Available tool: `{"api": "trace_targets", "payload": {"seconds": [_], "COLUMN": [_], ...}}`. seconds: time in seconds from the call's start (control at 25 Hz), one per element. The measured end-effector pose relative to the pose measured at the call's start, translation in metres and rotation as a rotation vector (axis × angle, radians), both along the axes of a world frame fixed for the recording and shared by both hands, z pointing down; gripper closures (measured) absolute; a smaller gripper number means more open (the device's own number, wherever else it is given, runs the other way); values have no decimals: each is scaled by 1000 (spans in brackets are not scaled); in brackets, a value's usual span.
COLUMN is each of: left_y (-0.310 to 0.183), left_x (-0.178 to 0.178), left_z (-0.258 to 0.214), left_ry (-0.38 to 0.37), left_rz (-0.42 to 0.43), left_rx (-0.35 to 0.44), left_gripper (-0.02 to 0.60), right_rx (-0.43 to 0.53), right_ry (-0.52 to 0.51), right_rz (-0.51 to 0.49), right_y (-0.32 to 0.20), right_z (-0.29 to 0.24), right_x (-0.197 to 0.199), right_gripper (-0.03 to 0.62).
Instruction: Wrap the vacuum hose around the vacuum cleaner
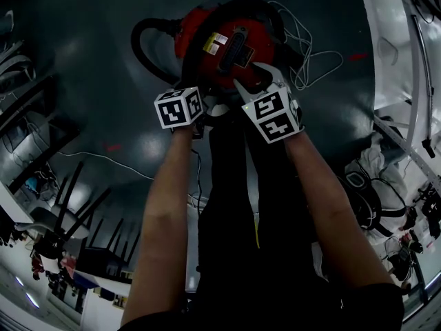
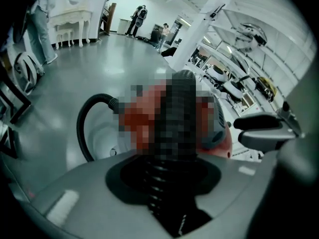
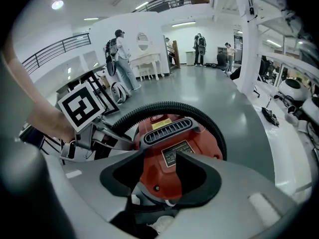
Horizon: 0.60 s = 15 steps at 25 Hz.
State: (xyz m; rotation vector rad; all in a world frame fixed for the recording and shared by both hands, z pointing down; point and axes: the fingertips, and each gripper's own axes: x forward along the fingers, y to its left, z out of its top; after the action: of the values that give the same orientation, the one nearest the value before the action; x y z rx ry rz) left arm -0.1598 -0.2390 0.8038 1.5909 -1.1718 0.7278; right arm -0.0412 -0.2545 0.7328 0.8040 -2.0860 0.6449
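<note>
Two hand-held grippers sat side by side at the near edge of a round red vacuum cleaner (image 1: 224, 43) on the dark floor (image 1: 83, 81). Its black ribbed hose (image 3: 172, 105) ran lengthwise away through the left gripper (image 2: 164, 183), whose jaws stood apart around it, seemingly not pinching. The right gripper (image 3: 162, 176) was spread, empty, over the red body. Only its view showed the hose arching behind the cleaner.

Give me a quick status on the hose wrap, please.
Left tool open, hose between jaws. Right tool open over vacuum cleaner. Hose looped partway round it. Loose white cable alongside.
</note>
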Motion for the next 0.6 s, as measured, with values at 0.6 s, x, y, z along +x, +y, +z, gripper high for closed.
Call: {"api": "trace_targets", "payload": {"seconds": [0.6], "left_y": [-14], "left_x": [-3], "left_z": [-15], "left_ry": [-121], "left_rz": [129], "left_rx": [159], "left_gripper": [219], "right_rx": [12], "right_ry": [-1], "right_rz": [-56], "right_y": [0], "right_z": [3], "right_x": [-17], "right_gripper": [393]}}
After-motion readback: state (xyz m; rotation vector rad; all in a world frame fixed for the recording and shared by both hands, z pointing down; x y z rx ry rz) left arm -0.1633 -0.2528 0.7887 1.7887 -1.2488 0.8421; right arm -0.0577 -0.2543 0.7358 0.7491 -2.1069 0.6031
